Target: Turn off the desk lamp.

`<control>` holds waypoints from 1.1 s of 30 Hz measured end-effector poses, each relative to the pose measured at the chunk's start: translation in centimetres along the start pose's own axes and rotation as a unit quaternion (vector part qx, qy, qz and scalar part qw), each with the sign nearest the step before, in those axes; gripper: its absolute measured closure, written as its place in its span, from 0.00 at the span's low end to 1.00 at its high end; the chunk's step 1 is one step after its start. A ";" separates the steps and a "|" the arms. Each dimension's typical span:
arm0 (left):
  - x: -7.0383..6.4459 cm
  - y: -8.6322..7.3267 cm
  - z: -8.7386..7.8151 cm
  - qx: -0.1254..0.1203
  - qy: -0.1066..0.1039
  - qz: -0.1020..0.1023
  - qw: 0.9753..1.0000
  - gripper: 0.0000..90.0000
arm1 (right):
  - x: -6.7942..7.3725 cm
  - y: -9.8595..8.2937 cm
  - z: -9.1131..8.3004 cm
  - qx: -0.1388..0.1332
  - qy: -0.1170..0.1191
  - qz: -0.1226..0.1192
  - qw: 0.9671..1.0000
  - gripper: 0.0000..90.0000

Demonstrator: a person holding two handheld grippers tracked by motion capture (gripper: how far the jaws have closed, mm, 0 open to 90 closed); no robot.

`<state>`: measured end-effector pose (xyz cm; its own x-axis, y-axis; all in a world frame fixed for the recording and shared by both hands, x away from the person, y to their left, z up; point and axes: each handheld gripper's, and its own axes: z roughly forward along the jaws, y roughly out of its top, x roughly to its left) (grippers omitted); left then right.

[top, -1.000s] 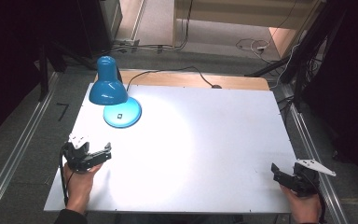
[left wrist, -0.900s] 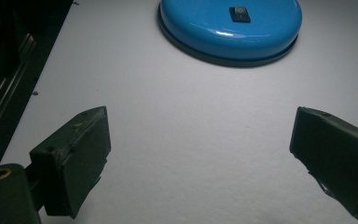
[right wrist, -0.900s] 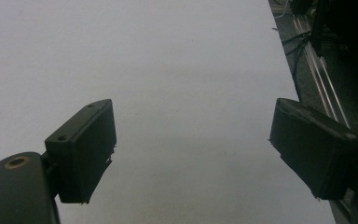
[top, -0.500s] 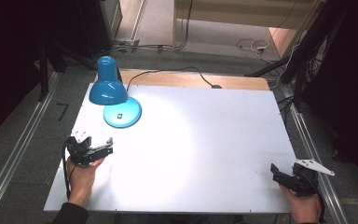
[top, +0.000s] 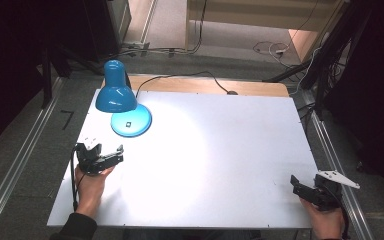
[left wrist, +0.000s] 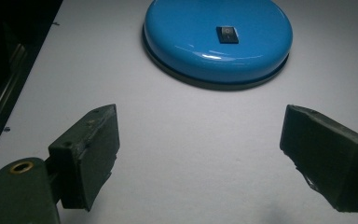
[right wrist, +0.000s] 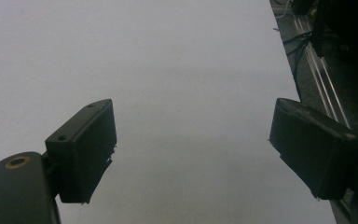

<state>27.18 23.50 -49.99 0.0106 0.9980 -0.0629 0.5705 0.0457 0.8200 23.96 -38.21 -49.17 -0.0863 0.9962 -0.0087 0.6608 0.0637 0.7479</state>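
Left claw (top: 114,154), jaws spread, has edged closer to lamp base (left wrist: 217,41).

Straight ahead of the wide-spread left gripper (left wrist: 200,158) bare table (top: 220,150) runs clear up to the blue lamp base (left wrist: 218,41), which blocks the way beyond, while ahead of the equally spread right gripper (right wrist: 191,154) nothing stands.
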 end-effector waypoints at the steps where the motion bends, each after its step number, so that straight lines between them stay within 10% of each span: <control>1: -0.1 0.1 0.1 -0.001 -0.003 0.000 1.000 0.15 | 0.0 0.0 0.0 0.000 0.000 0.000 1.000 0.14; 33: -0.1 2.3 2.1 -0.014 -0.027 0.000 1.000 0.34 | -0.1 0.0 0.1 0.001 0.011 0.001 1.000 0.15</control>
<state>30.26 23.36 -49.29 0.0553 0.9941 -0.0935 0.5478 0.0481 0.8352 24.05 -38.26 -49.24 -0.1007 0.9949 0.0072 0.6624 0.0616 0.7466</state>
